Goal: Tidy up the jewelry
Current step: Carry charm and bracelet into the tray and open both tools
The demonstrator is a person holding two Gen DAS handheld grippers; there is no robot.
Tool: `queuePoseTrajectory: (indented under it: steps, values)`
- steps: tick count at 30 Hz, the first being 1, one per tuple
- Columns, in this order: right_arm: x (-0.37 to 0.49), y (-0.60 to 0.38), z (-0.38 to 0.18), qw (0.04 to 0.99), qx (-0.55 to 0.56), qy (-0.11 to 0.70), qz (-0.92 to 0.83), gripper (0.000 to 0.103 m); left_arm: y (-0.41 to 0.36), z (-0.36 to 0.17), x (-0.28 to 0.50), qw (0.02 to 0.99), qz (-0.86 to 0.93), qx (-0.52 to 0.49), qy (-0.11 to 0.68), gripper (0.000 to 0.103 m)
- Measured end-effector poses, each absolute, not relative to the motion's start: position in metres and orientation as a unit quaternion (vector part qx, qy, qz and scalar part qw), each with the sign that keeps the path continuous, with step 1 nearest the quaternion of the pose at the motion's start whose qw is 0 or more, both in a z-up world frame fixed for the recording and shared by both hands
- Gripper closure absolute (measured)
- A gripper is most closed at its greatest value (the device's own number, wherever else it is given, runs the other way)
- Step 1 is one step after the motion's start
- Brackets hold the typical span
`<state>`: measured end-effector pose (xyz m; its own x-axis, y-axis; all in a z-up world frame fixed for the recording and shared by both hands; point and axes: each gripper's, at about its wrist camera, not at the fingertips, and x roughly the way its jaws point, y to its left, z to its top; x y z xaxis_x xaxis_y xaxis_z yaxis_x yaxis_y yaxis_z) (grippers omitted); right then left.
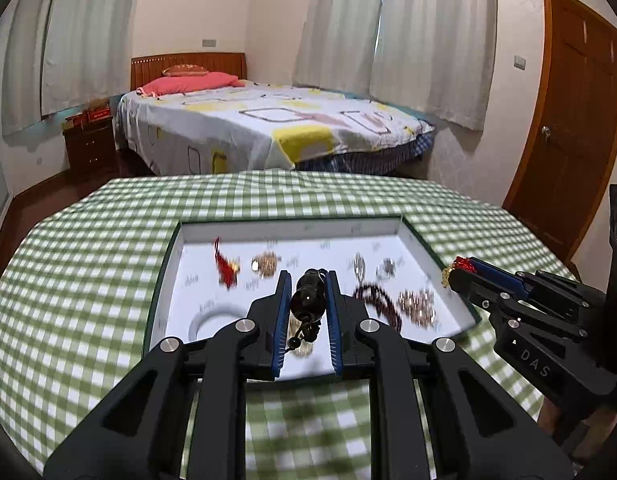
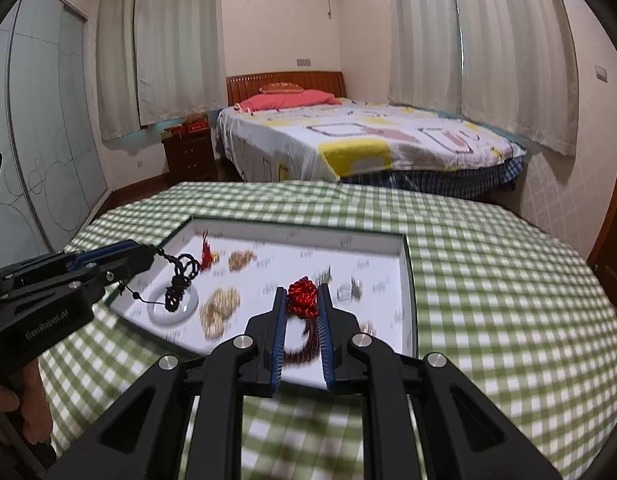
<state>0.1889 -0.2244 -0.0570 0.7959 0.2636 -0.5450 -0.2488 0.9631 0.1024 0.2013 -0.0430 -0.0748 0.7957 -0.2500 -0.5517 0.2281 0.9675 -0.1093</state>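
A white tray point(image 1: 416, 240) lies on the green checked tablecloth and holds several jewelry pieces. My left gripper point(image 1: 307, 280) is shut on a black beaded cord necklace point(image 1: 306, 300), which hangs over the tray's left part in the right wrist view point(image 2: 180, 280). My right gripper point(image 2: 303, 292) is shut on a red knotted ornament point(image 2: 303, 302) above the tray; it shows at the tray's right edge in the left wrist view point(image 1: 462, 266). In the tray lie a white bangle point(image 2: 190, 308), gold bead clusters point(image 2: 222, 304), a dark red bead bracelet point(image 1: 382, 304) and a red tassel point(image 1: 224, 268).
The tablecloth point(image 2: 488, 280) covers a round table. Behind it stand a bed point(image 2: 368, 140), a dark nightstand point(image 2: 188, 152), curtains and a wooden door point(image 1: 568, 120). A hand point(image 2: 12, 396) holds the left gripper's body.
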Motion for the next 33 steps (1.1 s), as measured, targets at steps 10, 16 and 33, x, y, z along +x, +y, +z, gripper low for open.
queuePoseTrajectory:
  steps: [10, 16, 33]
  values:
    - [0.243, -0.219, -0.046, 0.953, 0.011, 0.274, 0.131, 0.087, -0.054, -0.066, 0.25, 0.954, -0.124, -0.017, 0.274, 0.086]
    - [0.274, -0.219, -0.06, 0.951, 0.009, 0.283, 0.127, 0.087, -0.065, -0.083, 0.284, 0.948, -0.122, -0.015, 0.295, 0.086]
    - [0.316, -0.224, -0.111, 0.921, 0.013, 0.37, 0.119, 0.087, -0.08, -0.141, 0.338, 0.916, -0.11, -0.015, 0.385, 0.086]
